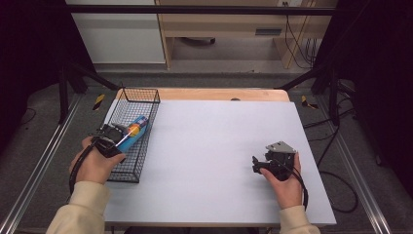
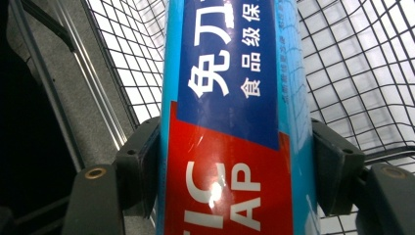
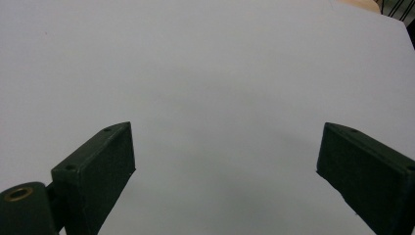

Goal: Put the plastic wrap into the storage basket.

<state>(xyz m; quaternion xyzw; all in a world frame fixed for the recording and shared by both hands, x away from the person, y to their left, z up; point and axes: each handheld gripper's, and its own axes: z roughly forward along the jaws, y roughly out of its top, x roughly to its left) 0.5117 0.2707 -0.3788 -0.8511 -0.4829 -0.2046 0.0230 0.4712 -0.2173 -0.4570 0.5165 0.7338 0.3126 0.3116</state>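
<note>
Cling-film box [image 1: 132, 134], a long blue carton with a red band and white lettering, sits left of centre in the high view, inside the wire basket [image 1: 146, 100] and tilted, its far end pointing toward the upper right; the left gripper [image 1: 115, 134] has it clamped across its width near the lower end, and in the left gripper view the two black jaws press flat against both long sides of the box [image 2: 230, 122]; whether the box rests on the basket floor or hangs just above it, I cannot tell.

To do this step well, as I judge it, the grip should stay square on the flat sides so the carton cannot twist; the box should travel along its own length, clear of the mesh walls and the rim; the wrist should keep low and steady, since a long box pivots easily about a grip near one end.

The right gripper [image 1: 259, 165] rests at the lower right of the high view over the white table top [image 1: 219, 141], jaws spread wide with nothing between them, well apart from the basket; its own view looks out over bare white surface [image 3: 210, 73].

Count: one box; one wire basket; two grippers; two hands, the left hand [image 1: 95, 163] and the right hand [image 1: 287, 183]; one table top.
</note>
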